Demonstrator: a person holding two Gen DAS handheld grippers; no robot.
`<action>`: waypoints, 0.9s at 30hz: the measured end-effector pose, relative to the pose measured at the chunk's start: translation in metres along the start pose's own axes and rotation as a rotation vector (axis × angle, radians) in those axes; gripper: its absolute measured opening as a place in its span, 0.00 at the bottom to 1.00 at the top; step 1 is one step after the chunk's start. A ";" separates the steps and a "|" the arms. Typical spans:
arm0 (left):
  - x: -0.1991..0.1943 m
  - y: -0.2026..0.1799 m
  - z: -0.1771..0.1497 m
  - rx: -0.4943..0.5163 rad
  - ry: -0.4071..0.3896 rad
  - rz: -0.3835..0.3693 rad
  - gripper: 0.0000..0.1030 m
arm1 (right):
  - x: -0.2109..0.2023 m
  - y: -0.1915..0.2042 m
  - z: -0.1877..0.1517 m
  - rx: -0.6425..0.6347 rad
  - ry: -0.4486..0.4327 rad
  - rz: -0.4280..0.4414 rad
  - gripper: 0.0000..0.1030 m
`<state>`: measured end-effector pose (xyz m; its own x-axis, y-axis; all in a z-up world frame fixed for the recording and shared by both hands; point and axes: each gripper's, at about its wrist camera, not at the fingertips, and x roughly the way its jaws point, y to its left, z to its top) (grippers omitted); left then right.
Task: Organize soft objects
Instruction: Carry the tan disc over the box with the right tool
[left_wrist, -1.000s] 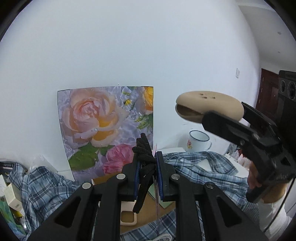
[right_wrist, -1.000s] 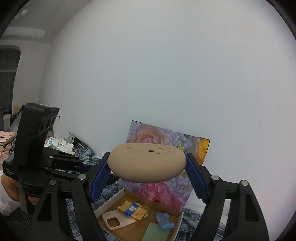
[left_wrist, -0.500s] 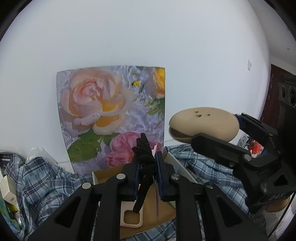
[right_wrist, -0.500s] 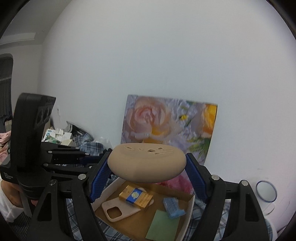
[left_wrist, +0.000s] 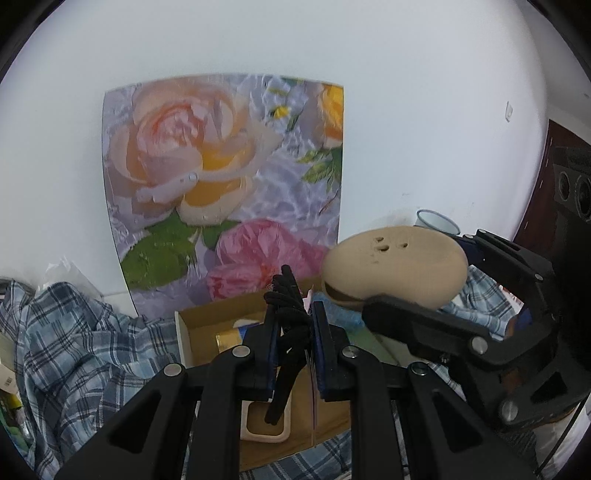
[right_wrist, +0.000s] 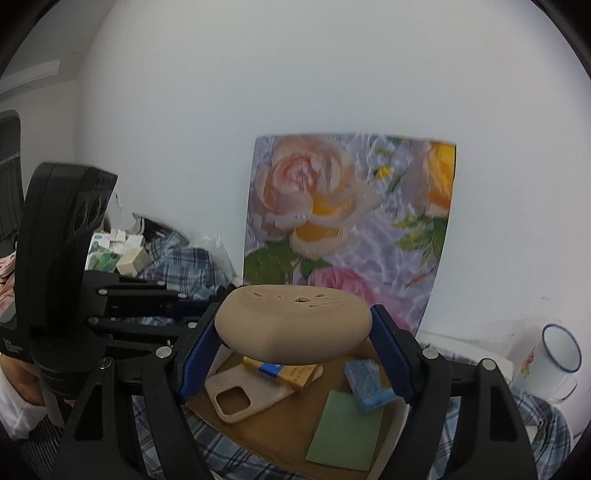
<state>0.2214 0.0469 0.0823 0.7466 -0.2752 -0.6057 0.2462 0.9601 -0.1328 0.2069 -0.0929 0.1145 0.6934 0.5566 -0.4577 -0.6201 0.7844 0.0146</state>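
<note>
My left gripper (left_wrist: 293, 317) is shut on a black braided cord (left_wrist: 286, 339), which sticks up past the blue pads and hangs down below them. My right gripper (right_wrist: 295, 328) is shut on a tan, bun-shaped soft toy (right_wrist: 280, 314) with small holes on top, also seen in the left wrist view (left_wrist: 395, 269). Both grippers hover above a shallow cardboard tray (right_wrist: 273, 428). In the tray lie a beige phone case (right_wrist: 243, 395), a yellow and blue packet (right_wrist: 291, 373), a blue sponge (right_wrist: 367, 384) and a green pad (right_wrist: 347, 432).
A blue plaid cloth (left_wrist: 74, 350) lies crumpled around the tray. A floral poster (left_wrist: 221, 184) leans on the white wall behind it. A white enamel mug (right_wrist: 554, 358) stands at the right. Small boxes are piled at the far left (right_wrist: 125, 254).
Both grippers have come down and closer to the tray, each keeping its hold. The tray and poster now fill more of both views.
</note>
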 end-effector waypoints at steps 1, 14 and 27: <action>0.004 0.001 -0.002 0.000 0.013 -0.001 0.17 | 0.003 -0.001 -0.003 0.003 0.011 -0.002 0.75; 0.042 0.013 -0.025 -0.039 0.115 -0.005 0.17 | 0.044 -0.010 -0.037 0.031 0.128 0.001 0.75; 0.067 0.015 -0.042 -0.045 0.206 0.001 0.17 | 0.067 -0.014 -0.053 0.030 0.242 0.030 0.75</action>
<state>0.2490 0.0454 0.0068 0.6035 -0.2627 -0.7528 0.2144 0.9629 -0.1642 0.2421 -0.0814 0.0365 0.5644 0.5009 -0.6561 -0.6252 0.7784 0.0564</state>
